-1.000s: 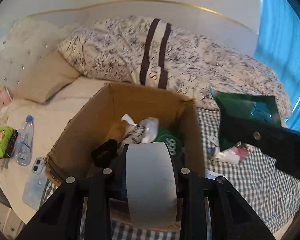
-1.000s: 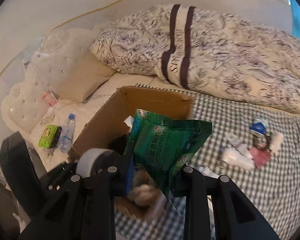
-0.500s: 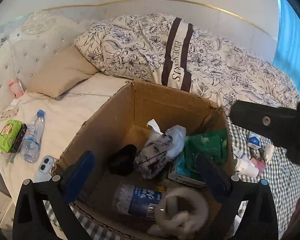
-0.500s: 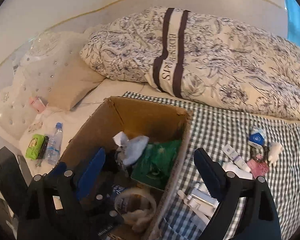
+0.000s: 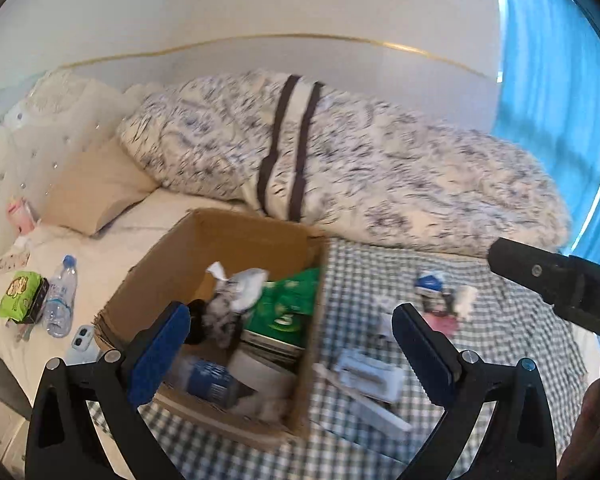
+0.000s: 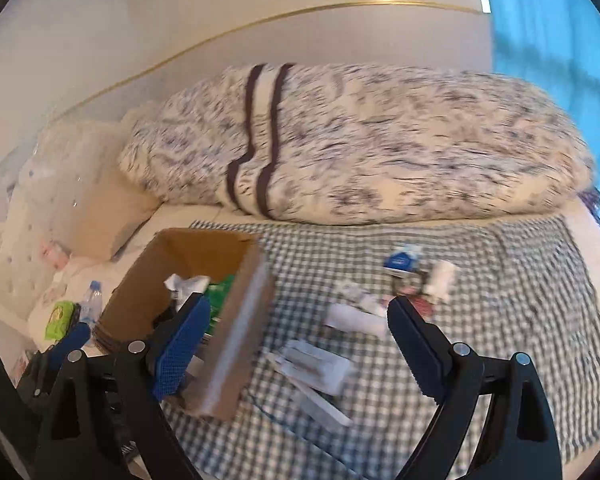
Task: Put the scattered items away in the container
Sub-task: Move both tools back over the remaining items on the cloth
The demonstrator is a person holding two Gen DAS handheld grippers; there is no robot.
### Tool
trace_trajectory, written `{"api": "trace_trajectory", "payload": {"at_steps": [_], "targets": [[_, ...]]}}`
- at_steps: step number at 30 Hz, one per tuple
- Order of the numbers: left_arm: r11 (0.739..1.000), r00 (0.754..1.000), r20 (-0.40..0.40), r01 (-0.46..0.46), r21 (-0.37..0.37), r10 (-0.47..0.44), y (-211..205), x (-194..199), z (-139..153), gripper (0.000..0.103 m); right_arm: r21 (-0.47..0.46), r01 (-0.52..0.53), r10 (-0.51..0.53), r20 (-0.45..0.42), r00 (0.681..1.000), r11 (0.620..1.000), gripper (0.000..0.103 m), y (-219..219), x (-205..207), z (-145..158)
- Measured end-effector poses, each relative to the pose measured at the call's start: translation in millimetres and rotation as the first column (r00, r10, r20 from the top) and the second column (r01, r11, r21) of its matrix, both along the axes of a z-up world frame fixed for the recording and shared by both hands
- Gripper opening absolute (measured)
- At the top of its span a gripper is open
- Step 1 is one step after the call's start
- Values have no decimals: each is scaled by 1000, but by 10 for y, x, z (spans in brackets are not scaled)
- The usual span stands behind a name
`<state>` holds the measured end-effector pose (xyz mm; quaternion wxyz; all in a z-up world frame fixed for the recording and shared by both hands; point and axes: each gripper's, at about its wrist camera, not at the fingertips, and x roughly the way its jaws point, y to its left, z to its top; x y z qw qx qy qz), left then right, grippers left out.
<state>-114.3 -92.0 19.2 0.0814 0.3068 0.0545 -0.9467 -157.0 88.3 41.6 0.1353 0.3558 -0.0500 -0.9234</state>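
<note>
Both my grippers are empty, with the jaws spread wide: the left gripper hangs over the near right corner of the cardboard box, and the right gripper hangs over the checked cloth just right of the box.

The box stands on the bed and already holds several things: a green packet, a crumpled white and grey bag, and a bottle with a blue label. The rest is too blurred to name.

What remains lies on the cloth, all to the right of the box. Just beside its right wall are a flat white package and a long thin white strip. Further right lies a white tube, and well apart from the box there is a small cluster with a blue and white pack and a small white bottle.

I judge all these things to be light. The flat package looks thin and will probably bend, so I would take it across its short side, near an edge, pressing a little into the soft cloth. The tube looks smooth and round, so it may roll or slip; I would close on its middle, across the body. The picture is blurred, so these are only estimates.
</note>
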Motion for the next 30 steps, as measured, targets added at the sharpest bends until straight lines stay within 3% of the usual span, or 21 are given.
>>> {"api": "trace_trajectory", "payload": {"at_steps": [3, 7, 12, 15, 22, 30], "targets": [[1000, 1000, -6, 30, 5, -30, 240, 163, -41, 103, 14, 43, -43, 9, 999, 999, 90, 371, 223, -80], [999, 999, -15, 32, 41, -31, 418, 319, -218, 103, 60, 77, -80, 52, 995, 995, 90, 733, 468, -408], [998, 999, 35, 34, 55, -36, 615, 399, -532, 103, 85, 114, -125, 141, 982, 990, 90, 1112, 633, -845], [998, 996, 73, 48, 41, -51, 759, 315, -683, 103, 59, 153, -162, 186, 969, 986, 90, 1318, 559, -1007], [996, 988, 125, 88, 21, -90, 982, 70, -1068, 103, 69, 200, -208, 148, 967, 977, 90, 1523, 383, -1113], [992, 975, 184, 118, 39, -123, 1138, -488, -1430, 103, 79, 218, -229, 192, 954, 973, 89, 1625, -246, -1405]]}}
